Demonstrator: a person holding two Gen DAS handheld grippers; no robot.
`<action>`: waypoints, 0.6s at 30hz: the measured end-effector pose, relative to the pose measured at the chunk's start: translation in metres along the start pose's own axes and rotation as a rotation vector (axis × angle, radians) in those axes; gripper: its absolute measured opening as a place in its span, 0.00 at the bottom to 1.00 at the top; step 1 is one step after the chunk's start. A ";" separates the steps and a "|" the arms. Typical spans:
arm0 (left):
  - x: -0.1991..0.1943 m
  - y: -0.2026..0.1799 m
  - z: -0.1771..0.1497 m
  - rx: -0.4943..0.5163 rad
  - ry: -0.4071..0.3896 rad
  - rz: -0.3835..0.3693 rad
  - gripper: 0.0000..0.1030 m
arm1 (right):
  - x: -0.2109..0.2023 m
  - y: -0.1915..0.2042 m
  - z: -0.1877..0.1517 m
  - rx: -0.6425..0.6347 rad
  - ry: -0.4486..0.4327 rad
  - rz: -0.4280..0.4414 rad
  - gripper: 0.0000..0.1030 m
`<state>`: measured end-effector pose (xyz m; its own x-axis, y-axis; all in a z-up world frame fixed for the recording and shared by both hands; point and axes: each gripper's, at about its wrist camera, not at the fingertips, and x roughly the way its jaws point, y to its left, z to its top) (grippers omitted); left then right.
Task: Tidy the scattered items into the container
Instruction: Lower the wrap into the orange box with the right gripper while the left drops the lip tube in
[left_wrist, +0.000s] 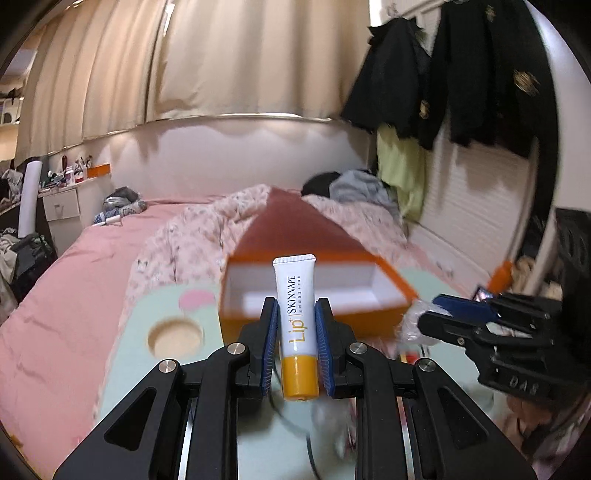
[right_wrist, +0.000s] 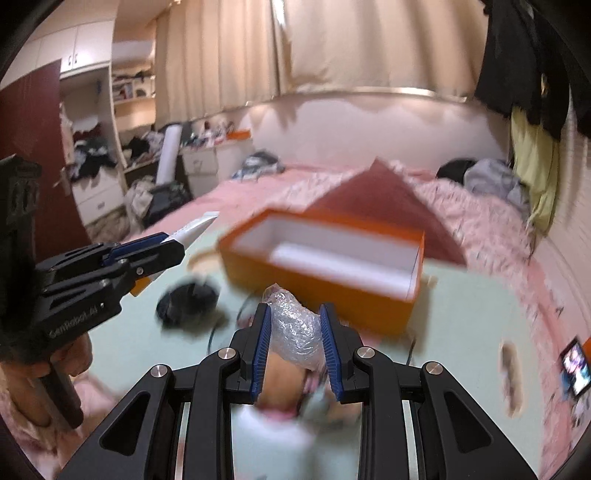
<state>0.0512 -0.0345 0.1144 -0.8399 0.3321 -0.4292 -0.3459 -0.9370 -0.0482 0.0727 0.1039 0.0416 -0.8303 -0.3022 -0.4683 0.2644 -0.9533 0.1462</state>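
Cream curtains (left_wrist: 229, 59), pink bed (left_wrist: 74, 266), white headboard (left_wrist: 229, 155), cluttered shelves (right_wrist: 129, 92), dark hanging clothes (left_wrist: 461, 81)

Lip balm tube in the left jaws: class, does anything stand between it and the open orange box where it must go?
Nothing visible does. The lip balm tube is clamped in the left gripper, and the orange box lies directly beyond it, its lid folded back and its white inside bare. The right gripper, holding a bubble-wrap bundle, sits off to the side.
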 end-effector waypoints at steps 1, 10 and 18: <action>0.008 0.002 0.009 0.000 0.002 0.006 0.21 | 0.004 -0.004 0.013 0.003 -0.019 -0.023 0.25; 0.135 0.019 0.022 -0.078 0.249 -0.036 0.21 | 0.077 -0.045 0.062 0.151 0.044 -0.079 0.25; 0.146 0.016 0.003 -0.074 0.273 -0.014 0.21 | 0.110 -0.056 0.044 0.158 0.143 -0.110 0.25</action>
<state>-0.0784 -0.0008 0.0536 -0.6880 0.3127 -0.6548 -0.3164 -0.9414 -0.1171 -0.0551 0.1245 0.0206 -0.7688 -0.2034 -0.6063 0.0868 -0.9725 0.2162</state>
